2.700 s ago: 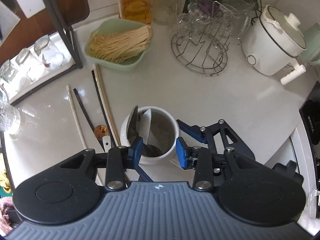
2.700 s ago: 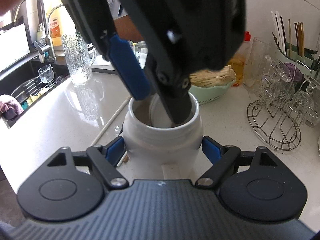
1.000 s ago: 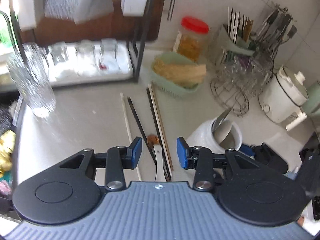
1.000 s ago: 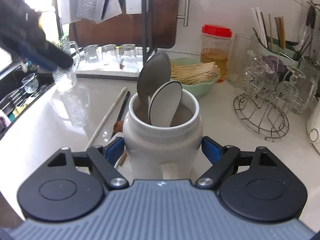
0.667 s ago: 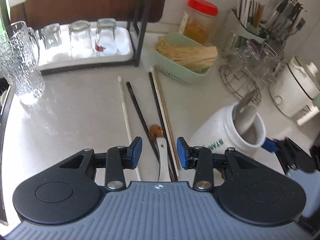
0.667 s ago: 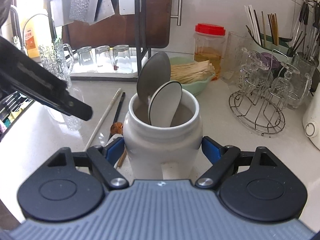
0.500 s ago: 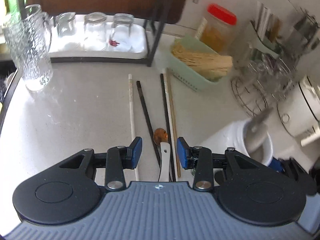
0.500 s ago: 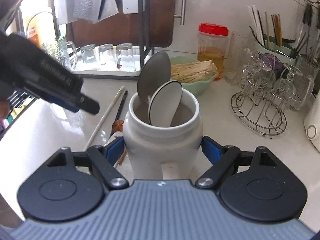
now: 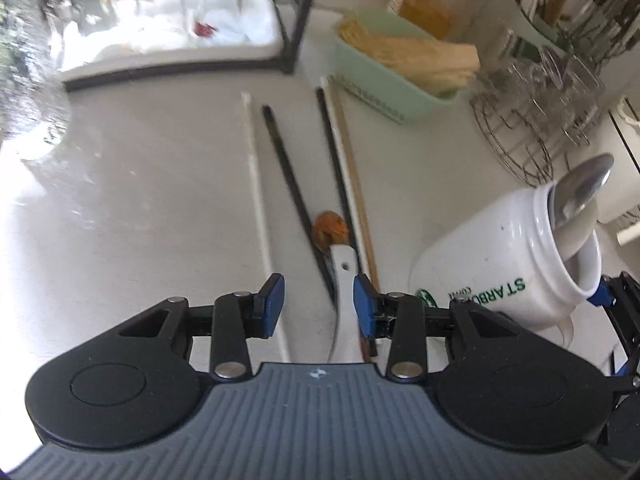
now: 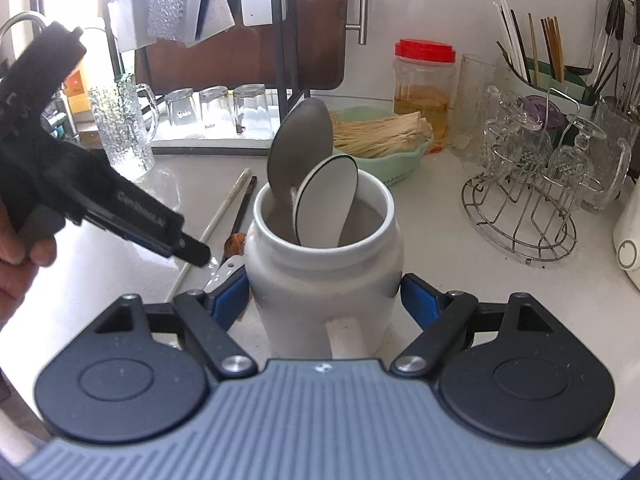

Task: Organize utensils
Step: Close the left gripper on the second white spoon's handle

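Two wrist views over a white kitchen desk [image 9: 120, 200].

Nearest, right view: the right gripper [image 10: 325, 300] has its blue pads against both sides of a white ceramic jar [image 10: 324, 276], jaws closed on it after tightening a little just now. The jar stands upright on the desk w/ two spoons inside, bowls up: a grey metal spoon [image 10: 300, 148] behind, and a white spoon w/ dark rim [image 10: 326, 200] in front.

Left view: the left gripper [image 9: 316, 306] hangs low over the desk, jaws part open, nothing gripped. A white-handled spoon [image 9: 344, 280] lies on the desk btwn the jaws, close to the right-hand pad; contact unclear. Its bowl [image 9: 330, 230], brownish, points away from the camera. From the right view, the left gripper's dark tip [image 10: 192, 250] sits just left of the jar, a hand [image 10: 20, 256] behind it at frame edge.

Beside the spoon, loose chopsticks lie lengthwise on the desk: a white one [image 9: 256, 184] at left, a black one [image 9: 288, 176], then a black, white & wooden group [image 9: 344, 160] close together.

Farther back: a pale green basket [image 9: 384, 80] of straw-coloured sticks, a wire glass rack [image 10: 520, 216], a red-lidded jar [image 10: 424, 92], a utensil holder [image 10: 532, 72] w/ chopsticks, upturned glasses on a white tray [image 9: 160, 40], a textured glass mug [image 10: 124, 132].
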